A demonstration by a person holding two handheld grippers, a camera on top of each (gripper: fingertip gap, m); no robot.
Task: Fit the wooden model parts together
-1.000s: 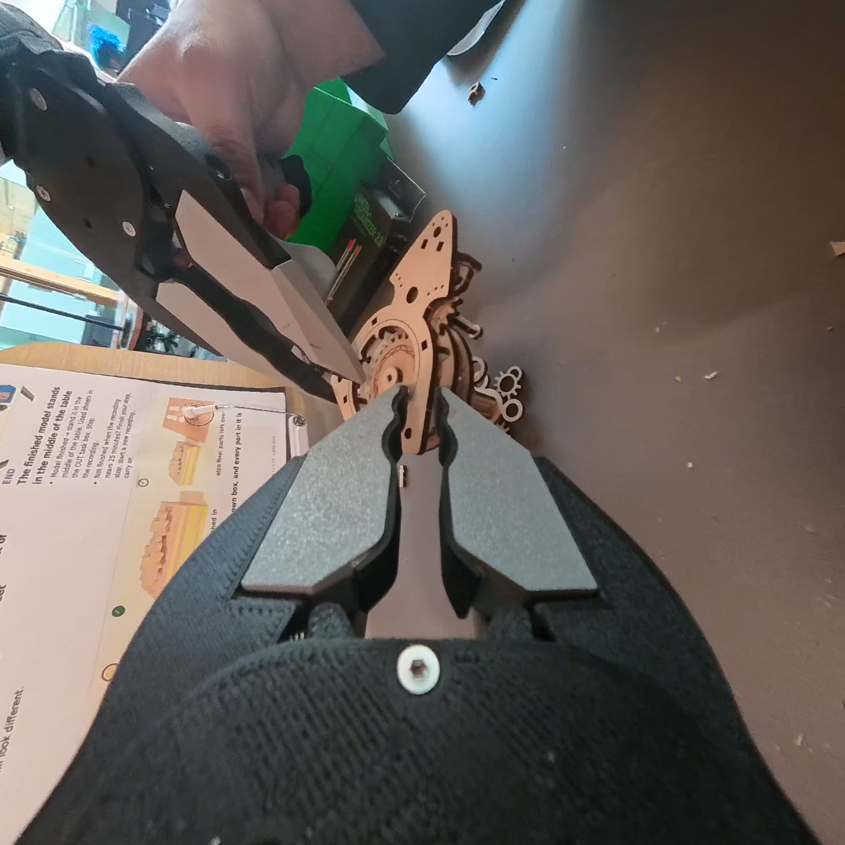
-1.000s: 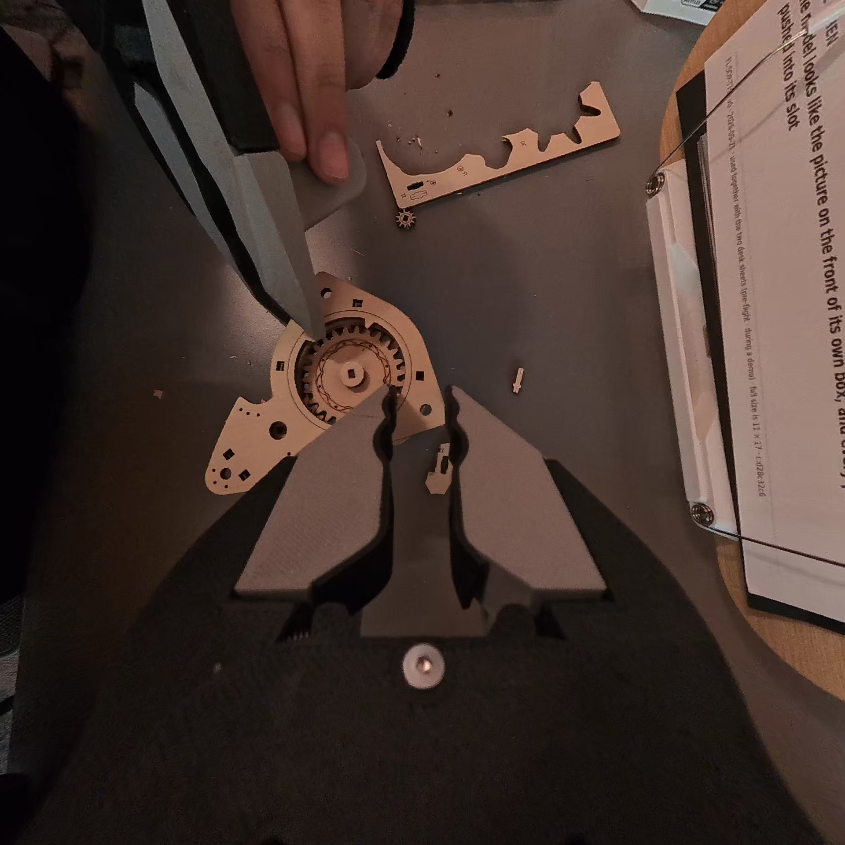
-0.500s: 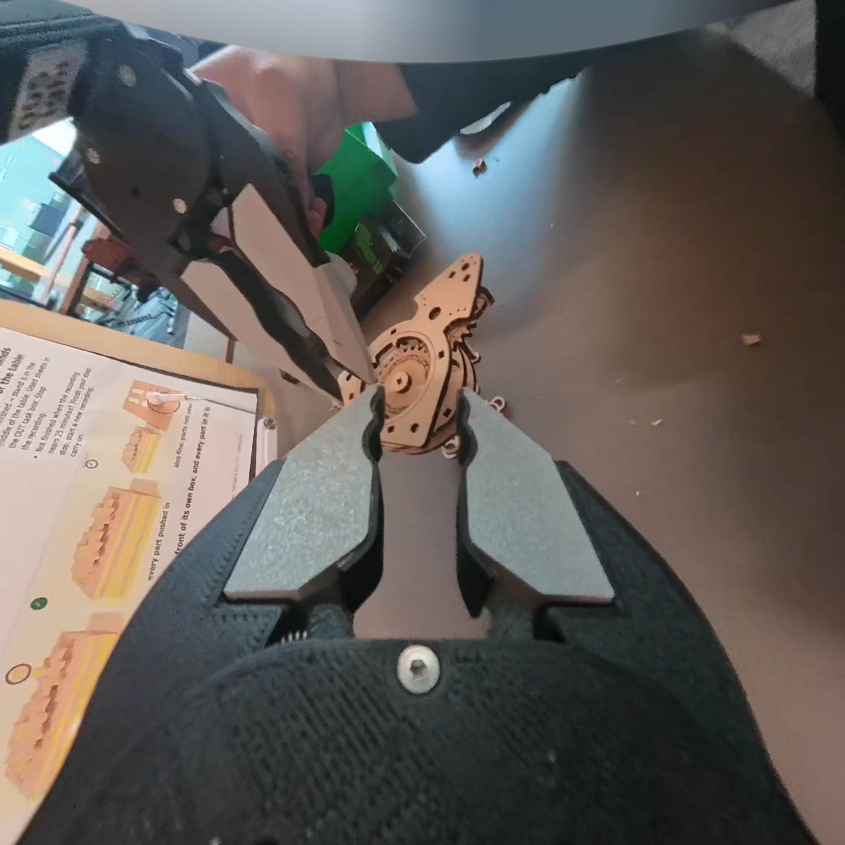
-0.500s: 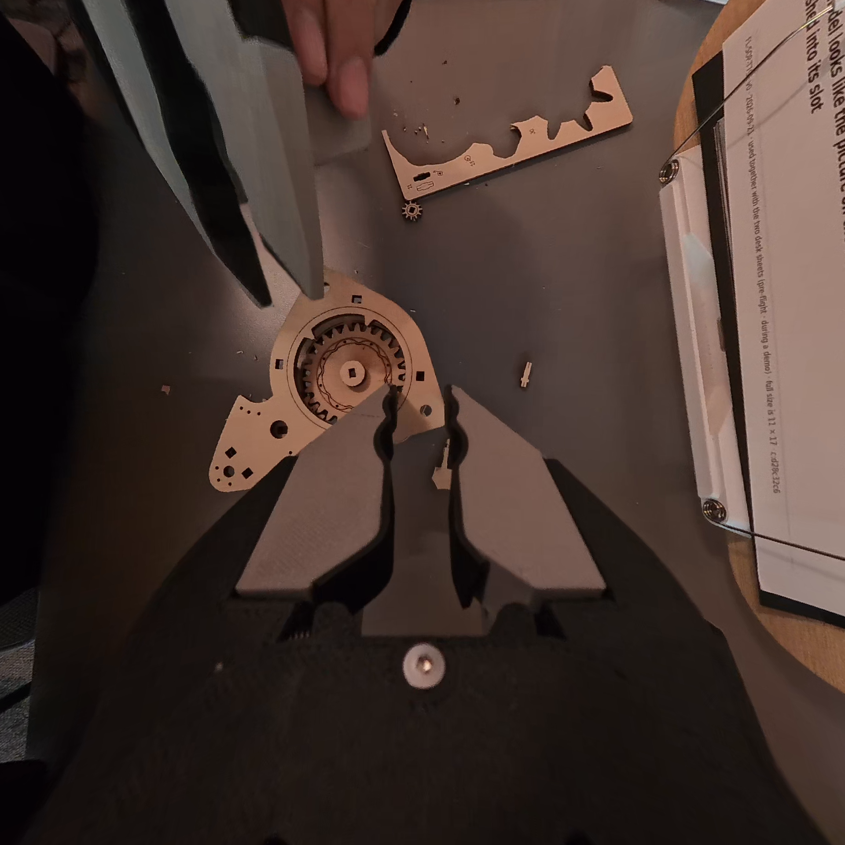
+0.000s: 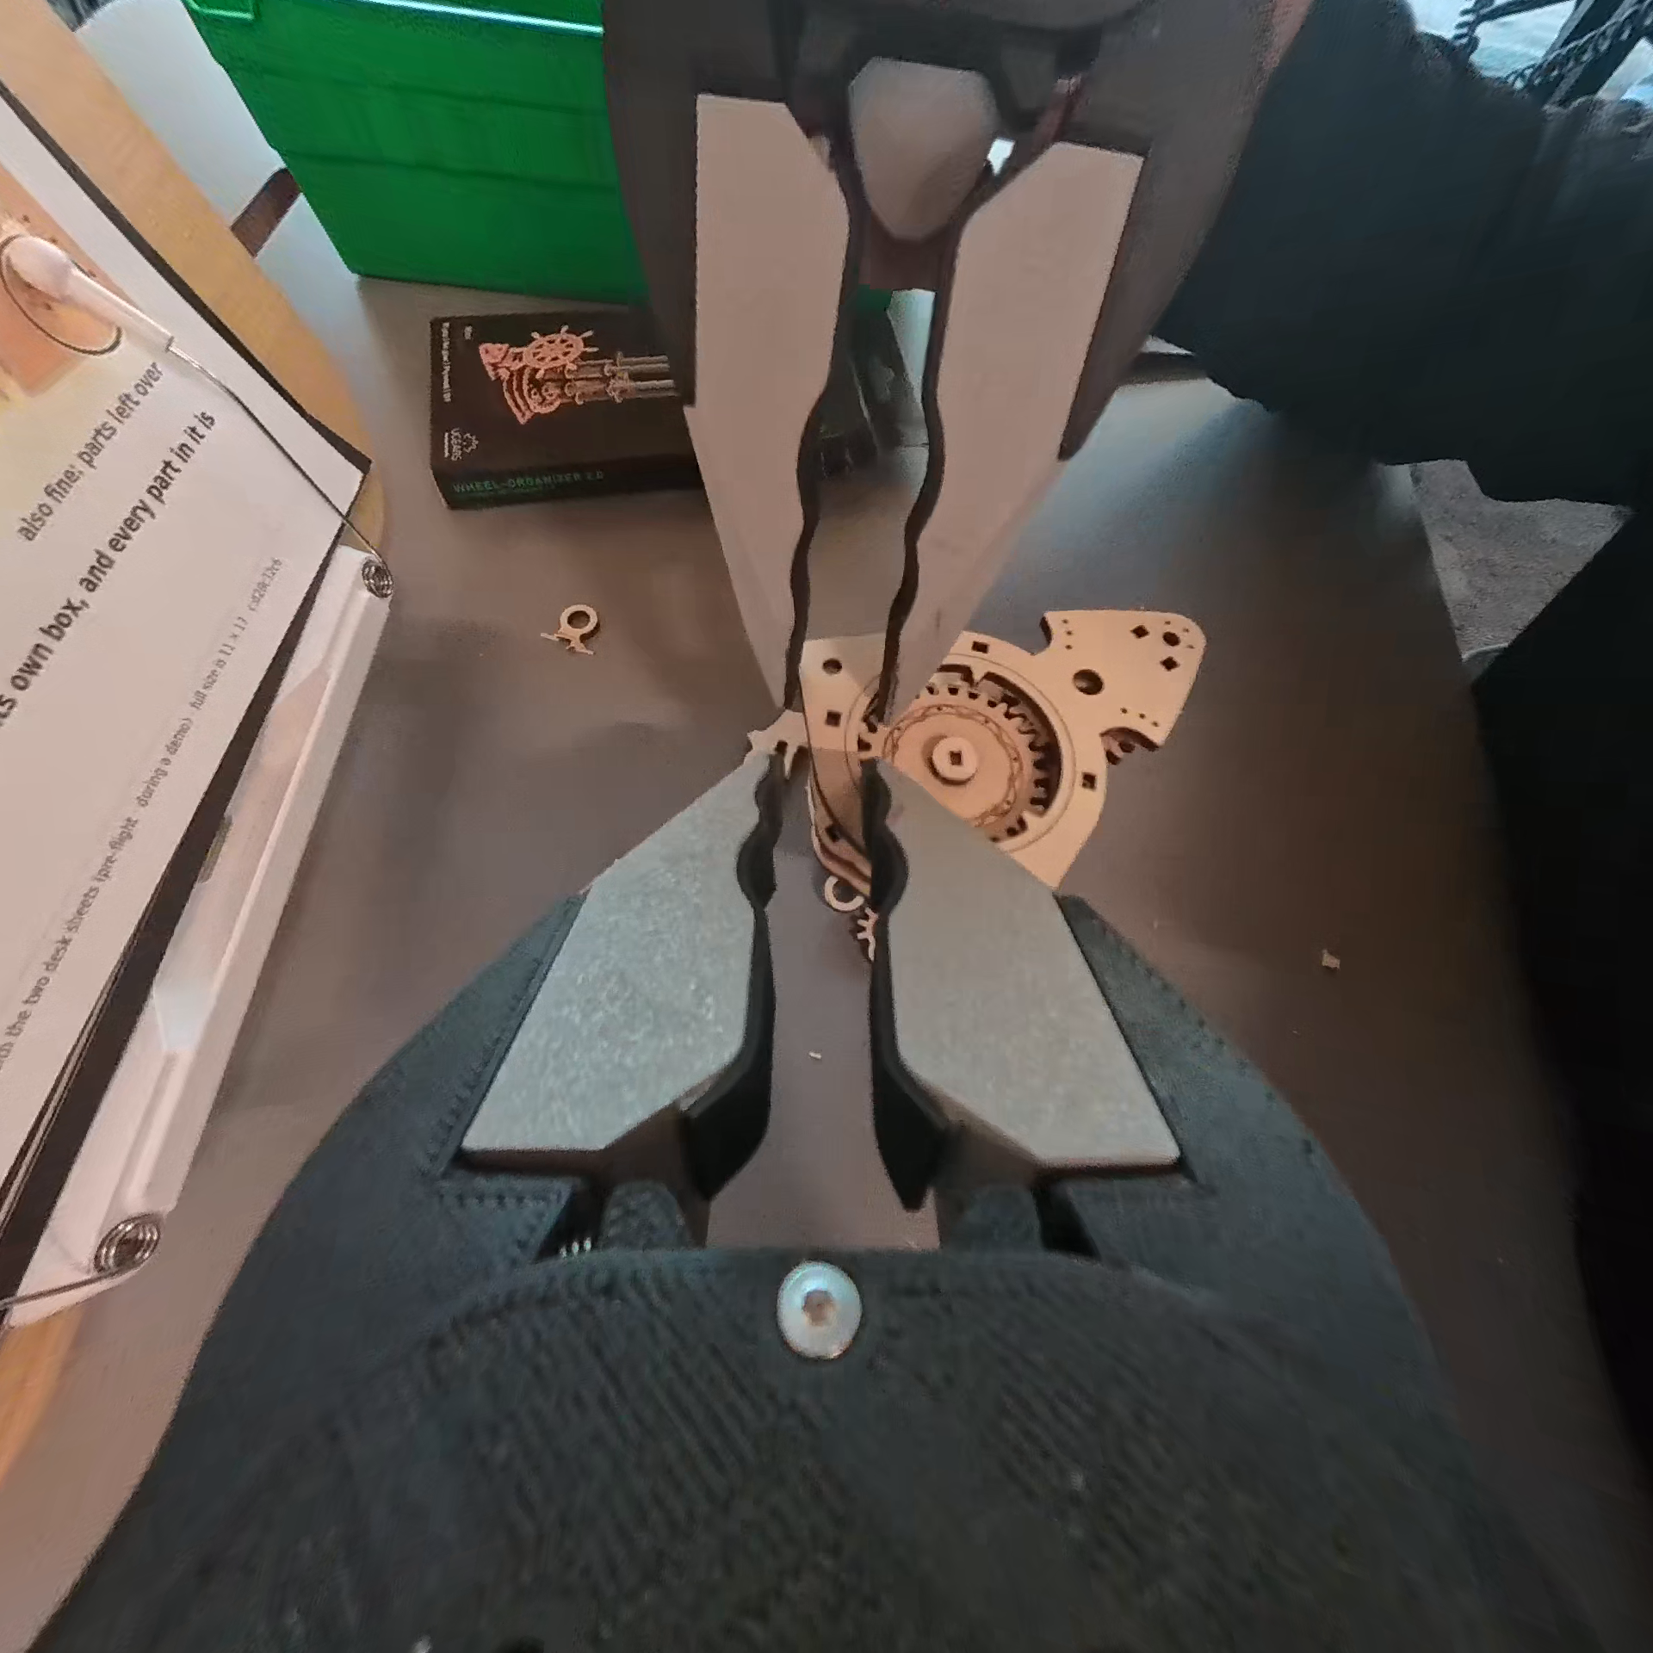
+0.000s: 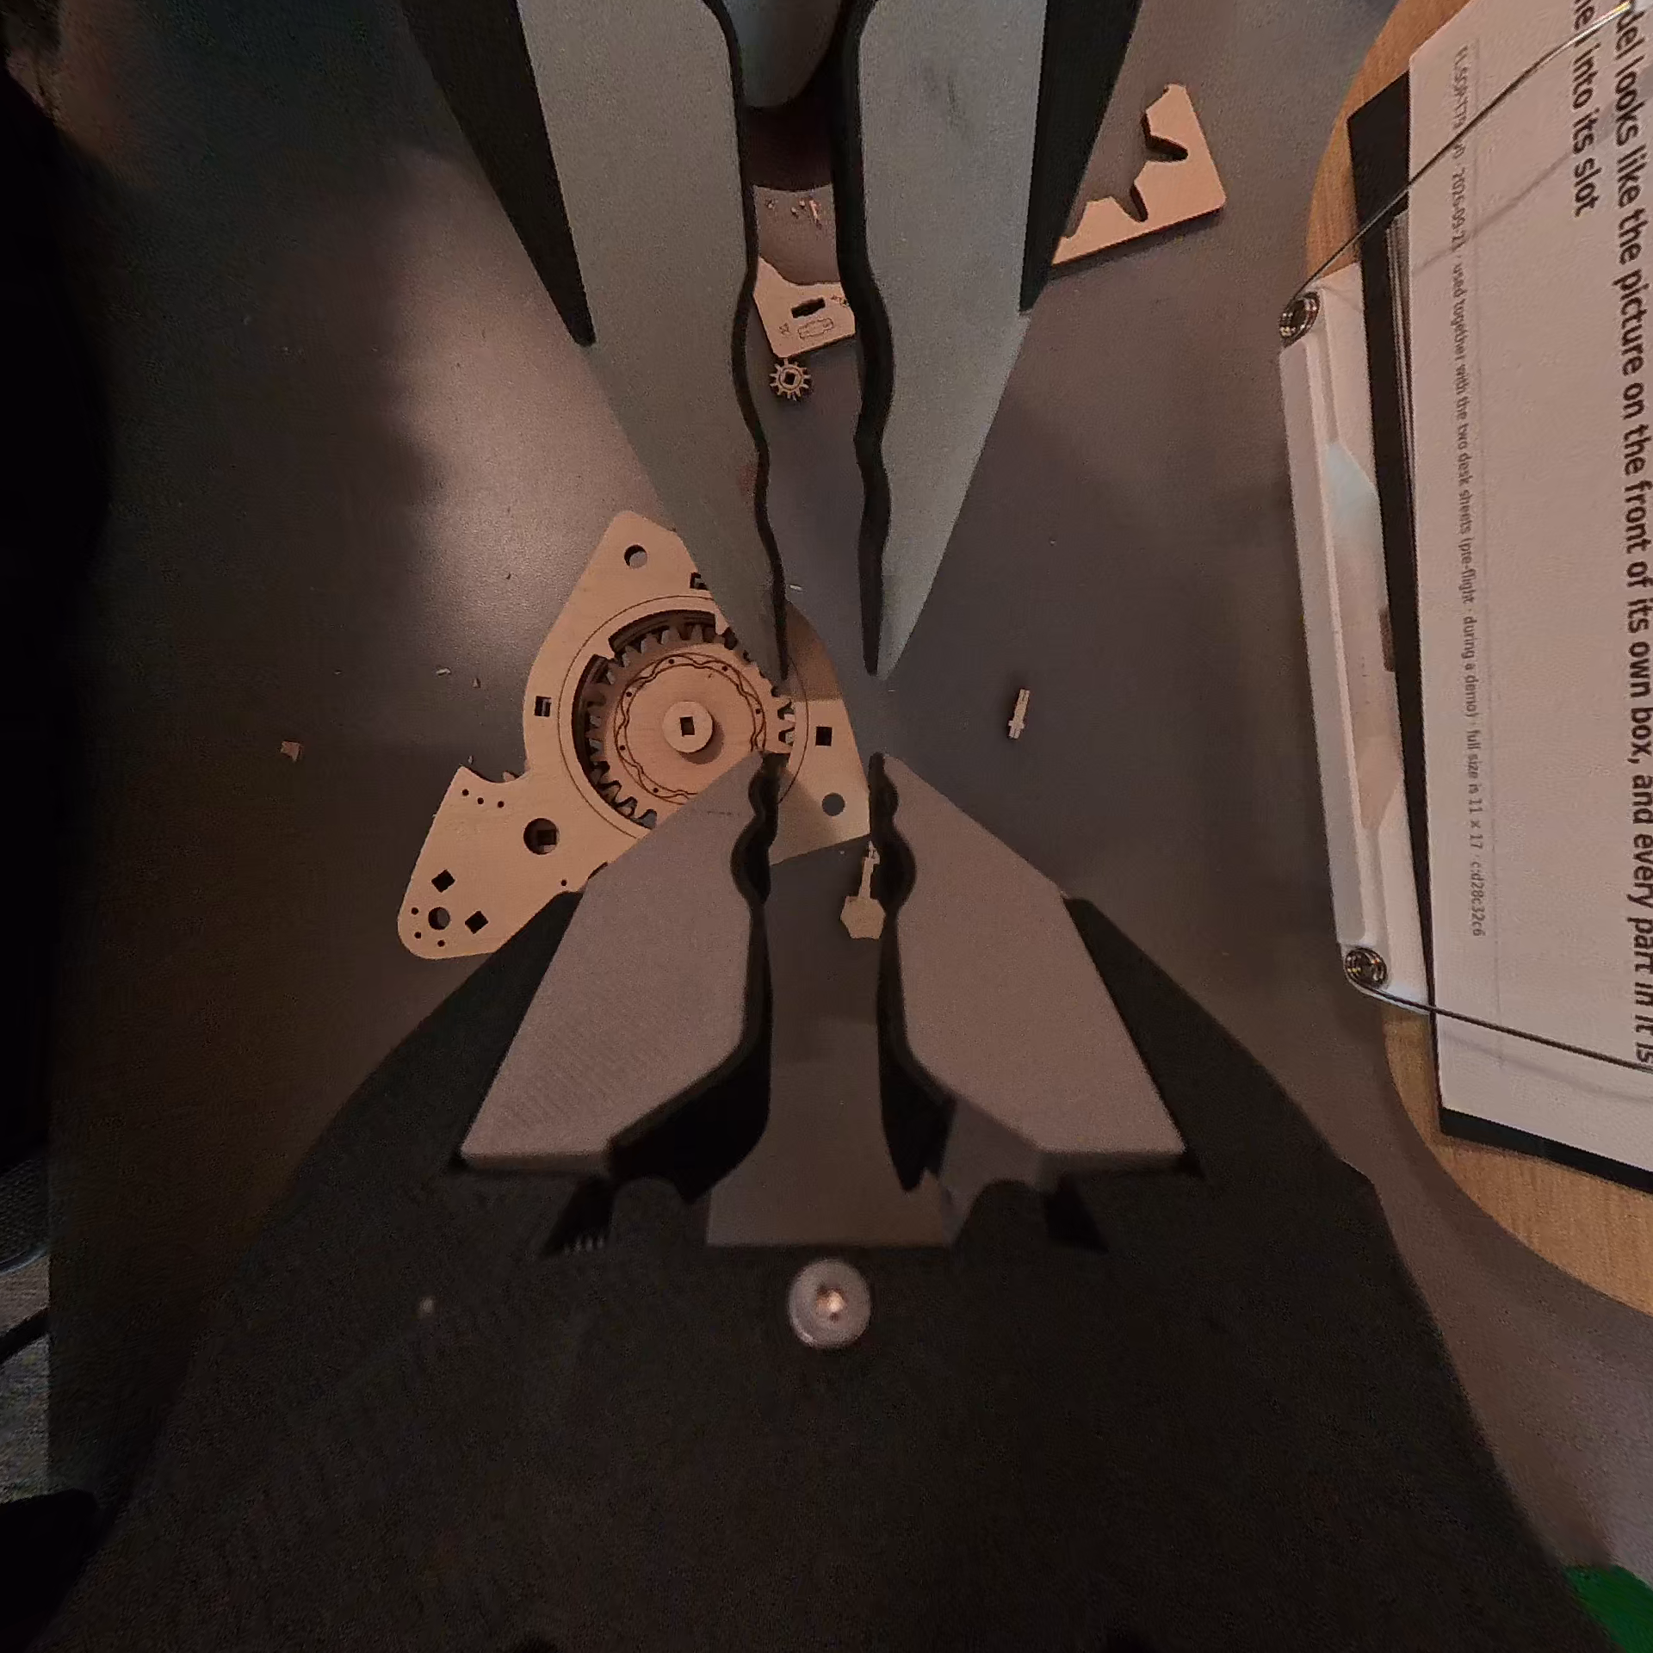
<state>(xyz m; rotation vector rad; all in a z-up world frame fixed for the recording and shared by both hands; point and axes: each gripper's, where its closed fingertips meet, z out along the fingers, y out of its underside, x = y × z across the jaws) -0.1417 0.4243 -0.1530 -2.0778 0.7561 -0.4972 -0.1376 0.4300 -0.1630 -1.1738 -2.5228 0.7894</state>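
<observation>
The wooden model (image 5: 953,760), a flat plate with a ring gear and hub, lies flat on the dark table; it also shows in the right wrist view (image 6: 680,742). My left gripper (image 5: 821,774) is open and empty, its tips at the model's left edge. My right gripper (image 6: 821,765) is open and faces it tip to tip, over the plate's right corner. Each shows in the other's view: the right gripper (image 5: 836,707), the left gripper (image 6: 827,671). A small key-shaped wooden piece (image 6: 863,903) lies between the right gripper's fingers. Loose gear pieces (image 5: 845,899) stick out under the model.
A small peg (image 6: 1020,713), a tiny gear (image 6: 792,377) and a wooden offcut sheet (image 6: 1154,179) lie on the table. A ring piece (image 5: 577,623), black model box (image 5: 563,402) and green box (image 5: 429,134) are behind. An instruction sheet in a clear holder (image 5: 134,626) stands beside them. The small peg (image 6: 1020,713) is about 10 cm from my right fingertips.
My left gripper opened and let go of the model, which was held on edge and now lies flat. The left gripper swung round and now faces the right gripper.
</observation>
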